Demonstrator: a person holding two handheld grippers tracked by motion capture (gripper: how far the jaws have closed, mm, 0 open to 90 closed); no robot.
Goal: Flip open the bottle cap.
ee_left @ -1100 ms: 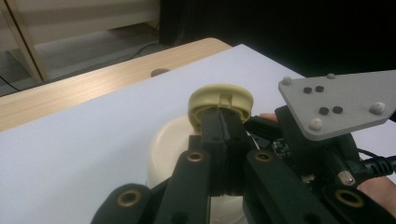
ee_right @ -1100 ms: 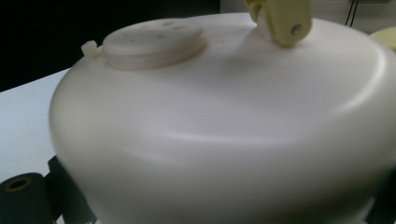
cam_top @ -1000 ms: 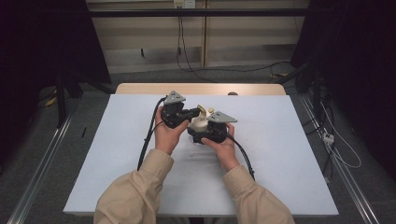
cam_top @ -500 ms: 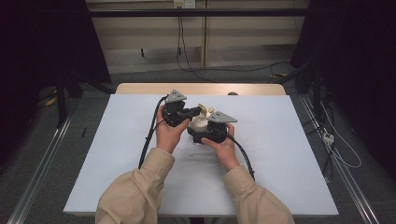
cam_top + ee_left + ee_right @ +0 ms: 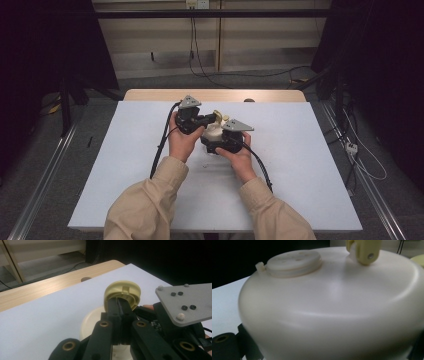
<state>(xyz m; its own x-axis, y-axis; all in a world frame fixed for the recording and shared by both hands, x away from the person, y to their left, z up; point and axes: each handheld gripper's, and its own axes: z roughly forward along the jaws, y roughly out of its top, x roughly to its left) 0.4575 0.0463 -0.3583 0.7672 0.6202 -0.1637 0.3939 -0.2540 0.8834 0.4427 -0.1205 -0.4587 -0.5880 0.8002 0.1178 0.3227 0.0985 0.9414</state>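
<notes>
The cream plastic pot [image 5: 214,133] sat just above the white desk [image 5: 300,165], jammed between the right gripper's [image 5: 220,142] jaws. Left gripper [image 5: 120,312] had its jaws pinching the yellow lid [image 5: 125,291]. Looked light, stiff and slick, so I'd grab rims, not curves.

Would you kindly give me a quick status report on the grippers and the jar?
Left gripper shut on yellow lid. Right gripper around cream jar. Nothing in the way.
</notes>
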